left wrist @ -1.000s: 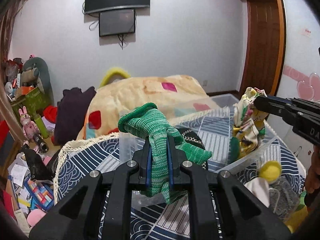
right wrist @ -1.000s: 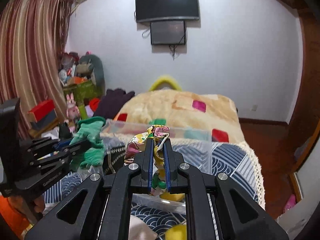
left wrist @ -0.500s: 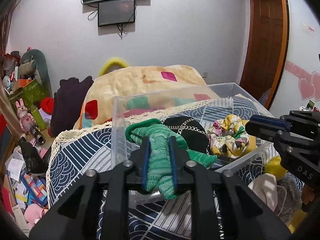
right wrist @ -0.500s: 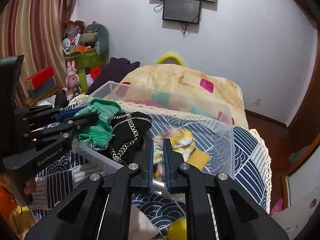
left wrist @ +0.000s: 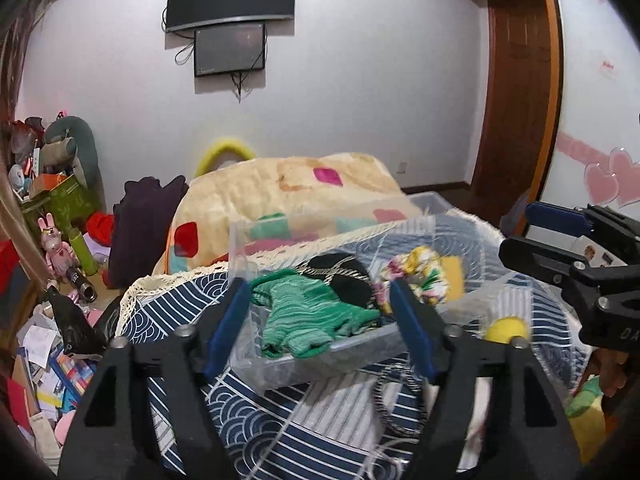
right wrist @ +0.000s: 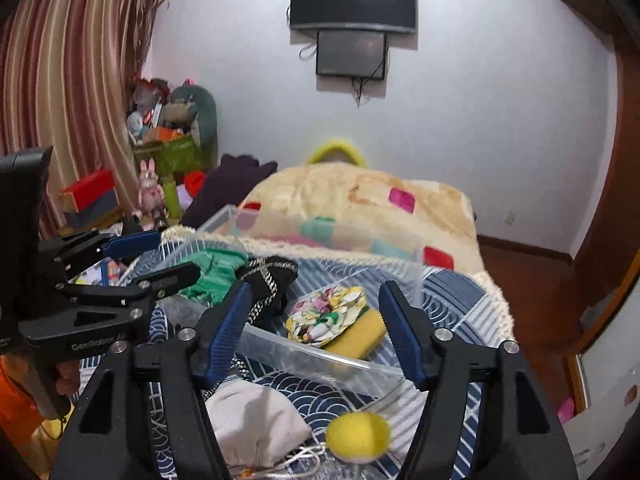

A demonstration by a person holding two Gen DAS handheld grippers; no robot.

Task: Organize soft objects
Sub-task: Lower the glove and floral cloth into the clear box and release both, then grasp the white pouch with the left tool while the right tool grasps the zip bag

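my left gripper [left wrist: 320,324] has just been opening, and its fingers [left wrist: 224,332] stand released with nothing pressed between them. the green knit cloth [left wrist: 308,320] lies past them in the clear plastic bin [left wrist: 304,364], at the bin's left end. my right gripper [right wrist: 316,328] has just been opening too and holds nothing; the flowered scrunchie [right wrist: 324,316] rests in the bin's right end on a yellow pad [right wrist: 356,340].

between those two sits one black piece with a chain trim [right wrist: 268,280], so i count three soft things plus the pad in the one bin. the bin's long side runs across both grippers, on the blue patterned bedspread [right wrist: 448,304].

what is left lies nearer than the bin, below my fingers: one yellow ball [right wrist: 356,436], one white cloth pouch [right wrist: 256,424] and one striped band [left wrist: 396,400]. the ball and pouch sit closest under my right hand, so i judge that hand is better placed for them, reaching down and back toward me.
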